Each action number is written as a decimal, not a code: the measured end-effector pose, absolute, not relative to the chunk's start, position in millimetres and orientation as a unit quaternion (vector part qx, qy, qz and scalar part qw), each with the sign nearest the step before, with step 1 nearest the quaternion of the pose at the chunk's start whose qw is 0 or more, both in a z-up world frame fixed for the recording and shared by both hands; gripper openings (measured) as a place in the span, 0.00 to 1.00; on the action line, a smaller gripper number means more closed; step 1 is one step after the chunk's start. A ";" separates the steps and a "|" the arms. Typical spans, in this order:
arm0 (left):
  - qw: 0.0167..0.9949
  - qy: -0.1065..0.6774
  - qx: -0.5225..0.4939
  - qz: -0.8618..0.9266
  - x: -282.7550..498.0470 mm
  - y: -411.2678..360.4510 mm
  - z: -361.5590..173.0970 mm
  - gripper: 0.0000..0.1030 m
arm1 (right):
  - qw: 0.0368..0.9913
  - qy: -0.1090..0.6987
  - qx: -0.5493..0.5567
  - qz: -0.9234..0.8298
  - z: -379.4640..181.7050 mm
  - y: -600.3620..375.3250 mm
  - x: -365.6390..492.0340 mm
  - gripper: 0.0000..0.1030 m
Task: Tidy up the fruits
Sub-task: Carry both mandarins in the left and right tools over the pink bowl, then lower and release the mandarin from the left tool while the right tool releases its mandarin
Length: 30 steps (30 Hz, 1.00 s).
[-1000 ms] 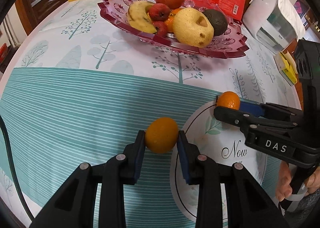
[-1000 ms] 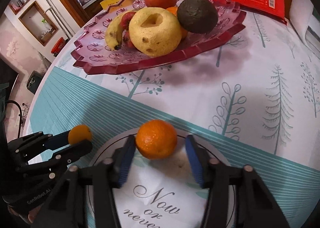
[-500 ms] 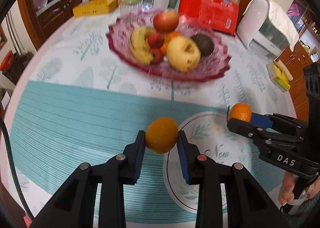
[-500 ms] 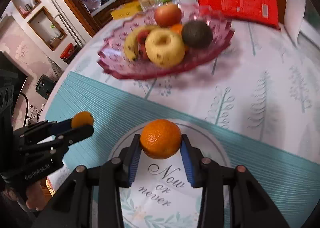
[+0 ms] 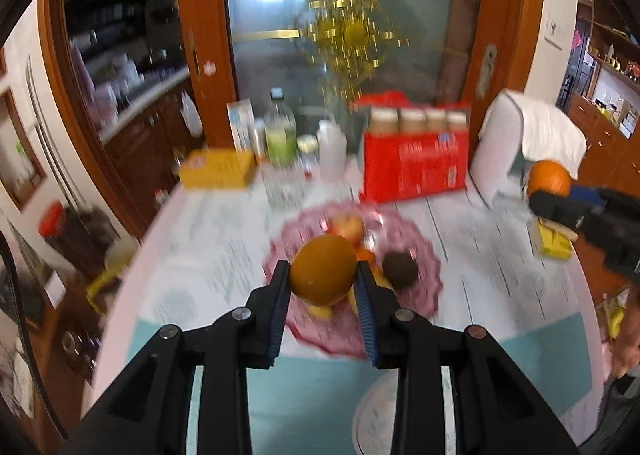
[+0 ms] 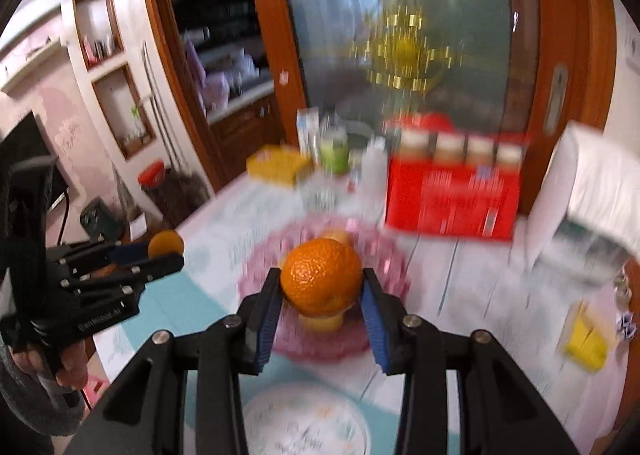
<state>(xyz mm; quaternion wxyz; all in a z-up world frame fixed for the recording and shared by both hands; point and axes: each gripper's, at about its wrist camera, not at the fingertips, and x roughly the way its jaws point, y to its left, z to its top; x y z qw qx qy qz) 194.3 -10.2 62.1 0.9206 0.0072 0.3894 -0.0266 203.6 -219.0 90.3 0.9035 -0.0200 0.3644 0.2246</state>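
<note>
Blurred table [image 5: 500,275], pink fruit bowl [image 6: 384,255], red box [image 5: 416,167] print unreadable, each tool gripping 1 orange

One orange [image 5: 322,270] is sitting between blue pads, above the pink fruit dish [image 5: 424,267]; a brighter orange [image 6: 321,276] is sitting likewise, both off the tabletop.

orange [image 6: 320,275]: dimpled, glossy peel | fruit dish [image 6: 384,259]: translucent pink glass-like | door frame [image 6: 560,15]: glossy wood

Each hand-held gripper [image 5: 323,287] is black plastic with blue ribbed pads [image 5: 277,315] and silver screws [image 5: 241,313].
</note>
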 end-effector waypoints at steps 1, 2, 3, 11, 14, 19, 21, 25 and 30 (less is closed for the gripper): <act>0.923 0.383 0.013 -0.024 199.2 -10.3 69.9 0.29 | 0.909 0.354 -0.019 0.220 101.5 -217.6 210.2 0.38; 0.926 0.376 0.018 -0.021 205.2 -10.2 78.1 0.29 | 0.913 0.346 -0.020 0.216 109.9 -217.1 216.0 0.38; 0.928 0.370 0.023 -0.018 211.3 -10.7 84.2 0.29 | 0.917 0.338 -0.021 0.212 117.3 -216.1 222.5 0.38; 0.921 0.389 0.019 -0.001 271.2 -10.6 60.8 0.29 | 0.922 0.342 -0.019 0.182 89.2 -201.6 280.1 0.38; 0.909 0.418 0.009 -0.003 289.1 -8.3 23.5 0.29 | 0.908 0.377 -0.009 0.184 47.0 -191.6 297.0 0.38; 0.889 0.458 0.010 -0.010 310.2 -8.0 -33.5 0.29 | 0.882 0.433 -0.004 0.184 -19.7 -175.0 315.0 0.38; 0.880 0.474 0.007 -0.016 315.6 -8.1 -56.1 0.29 | 0.874 0.450 -0.003 0.184 -40.2 -170.9 319.6 0.38; 0.866 0.500 0.005 -0.026 325.1 -8.0 -93.8 0.29 | 0.857 0.480 -0.005 0.187 -75.7 -161.1 325.2 0.38; 0.855 0.517 0.000 -0.032 333.3 -6.8 -117.6 0.29 | 0.843 0.505 -0.004 0.184 -106.4 -156.5 330.6 0.38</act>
